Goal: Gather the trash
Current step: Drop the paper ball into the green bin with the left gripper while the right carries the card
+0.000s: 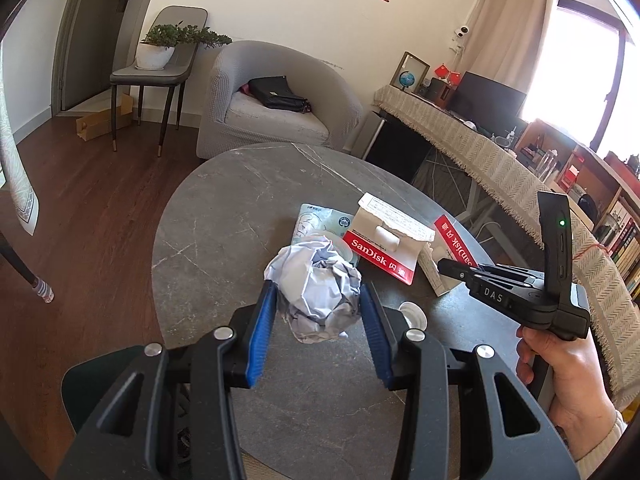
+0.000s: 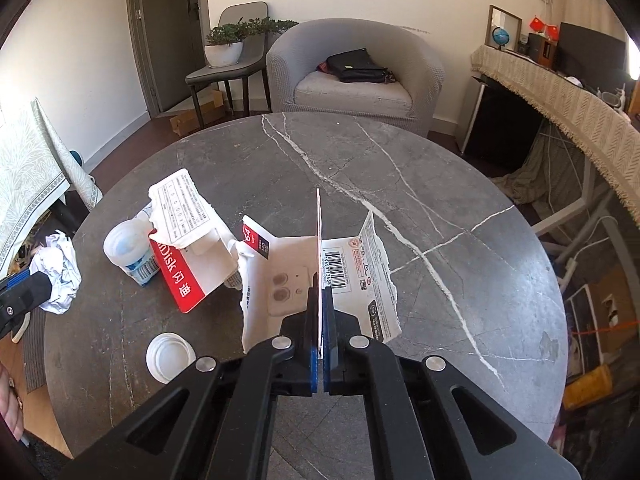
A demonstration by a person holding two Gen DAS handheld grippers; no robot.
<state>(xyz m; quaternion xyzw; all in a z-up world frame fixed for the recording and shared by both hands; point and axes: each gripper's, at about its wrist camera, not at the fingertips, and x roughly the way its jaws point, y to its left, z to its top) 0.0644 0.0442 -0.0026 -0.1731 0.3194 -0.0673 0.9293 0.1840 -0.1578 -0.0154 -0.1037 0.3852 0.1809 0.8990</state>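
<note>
My left gripper (image 1: 318, 294) is shut on a crumpled white paper ball (image 1: 316, 284), held above the round grey marble table (image 1: 240, 208); the ball also shows at the left edge of the right wrist view (image 2: 58, 272). My right gripper (image 2: 320, 292) is shut on a torn white SanDisk card package (image 2: 288, 276), gripping its upright middle fold. It appears in the left wrist view (image 1: 456, 258) to the right. A second red-and-white SanDisk package (image 2: 188, 236) lies on the table beside it.
A small plastic cup with a blue label (image 2: 130, 250) lies left of the packages, and a white lid (image 2: 170, 356) sits near the front edge. A grey armchair (image 2: 356, 72) with a black bag stands behind the table. A cloth-covered desk (image 2: 560, 92) is at the right.
</note>
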